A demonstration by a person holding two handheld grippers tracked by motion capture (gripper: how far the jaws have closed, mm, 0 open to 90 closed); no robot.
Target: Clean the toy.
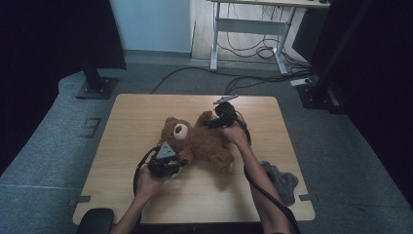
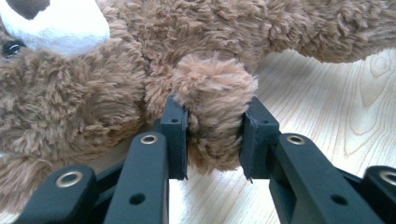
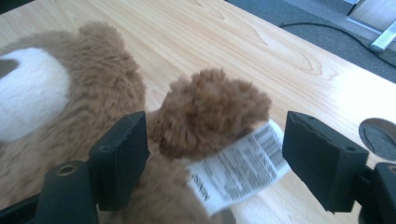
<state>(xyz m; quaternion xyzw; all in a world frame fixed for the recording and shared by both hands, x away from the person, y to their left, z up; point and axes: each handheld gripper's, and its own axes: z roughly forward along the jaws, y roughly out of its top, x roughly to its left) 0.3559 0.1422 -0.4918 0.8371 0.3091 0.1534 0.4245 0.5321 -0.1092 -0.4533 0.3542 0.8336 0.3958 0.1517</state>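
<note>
A brown teddy bear [image 1: 204,144] with a white muzzle [image 1: 180,130] lies on its back in the middle of the wooden table [image 1: 136,112]. My left gripper [image 1: 184,158] comes in from the near left. In the left gripper view its pads [image 2: 176,135] press on both sides of the bear's furry arm [image 2: 212,93]. My right gripper [image 1: 210,122] is at the bear's far side. In the right gripper view its jaws stand wide open [image 3: 217,140] around a limb [image 3: 210,112] that bears a white printed tag [image 3: 238,168]; the right pad [image 3: 317,154] is clear of the fur.
A grey cloth lump [image 1: 281,179] lies at the table's near right edge. A dark round disc [image 3: 379,137] sits in the tabletop to the right of the right gripper. Beyond the table are floor cables [image 1: 253,80], a desk frame [image 1: 248,27] and a black stand base [image 1: 95,87].
</note>
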